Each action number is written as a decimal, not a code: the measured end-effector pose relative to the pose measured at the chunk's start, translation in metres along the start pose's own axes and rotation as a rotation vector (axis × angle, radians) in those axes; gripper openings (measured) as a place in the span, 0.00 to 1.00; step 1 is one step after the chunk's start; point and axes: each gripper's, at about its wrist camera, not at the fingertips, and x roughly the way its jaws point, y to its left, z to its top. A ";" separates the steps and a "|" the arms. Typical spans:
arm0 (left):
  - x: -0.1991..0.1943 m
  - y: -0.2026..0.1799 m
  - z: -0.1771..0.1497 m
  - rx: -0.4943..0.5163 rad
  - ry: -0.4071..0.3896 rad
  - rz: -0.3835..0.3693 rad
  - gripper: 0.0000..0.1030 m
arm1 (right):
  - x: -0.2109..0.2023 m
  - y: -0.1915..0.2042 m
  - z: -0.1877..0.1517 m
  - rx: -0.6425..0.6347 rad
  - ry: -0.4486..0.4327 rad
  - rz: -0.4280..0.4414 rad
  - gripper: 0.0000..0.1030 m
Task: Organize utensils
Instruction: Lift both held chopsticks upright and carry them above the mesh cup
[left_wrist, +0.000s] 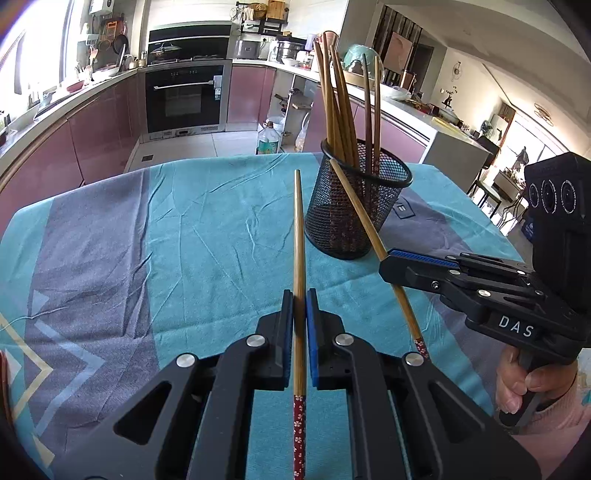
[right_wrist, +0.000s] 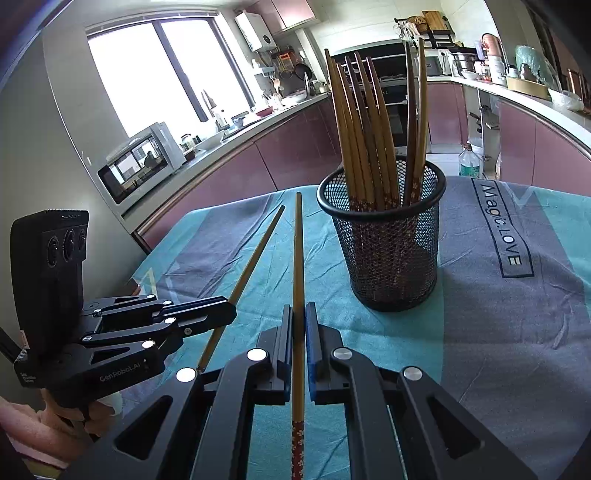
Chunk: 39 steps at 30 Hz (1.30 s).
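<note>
Clenched between blue pads, the left gripper (left_wrist: 300, 295) holds a tan bamboo chopstick with a red flowered handle (left_wrist: 299, 240); its thin tip points far toward the kitchen, and the patterned end runs out of view below. To the right, the right gripper (right_wrist: 300, 308) pinches a second bamboo chopstick (right_wrist: 297, 258) the same way; in the left wrist view this stick crosses in front of the black wire-mesh cup (left_wrist: 358, 206), hiding part of its near wall. That cup stands on the teal and grey tablecloth (left_wrist: 207, 229), holding upright chopsticks (right_wrist: 369, 129) whose lower ends blur behind the mesh.
</note>
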 end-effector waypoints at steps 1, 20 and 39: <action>-0.002 -0.001 0.001 -0.001 -0.006 -0.003 0.07 | -0.001 0.001 0.001 0.000 -0.004 0.001 0.05; -0.022 -0.010 0.008 0.011 -0.060 -0.031 0.07 | -0.023 -0.002 0.007 -0.001 -0.069 0.004 0.05; -0.031 -0.018 0.015 0.023 -0.090 -0.037 0.07 | -0.031 0.000 0.014 -0.005 -0.115 0.002 0.05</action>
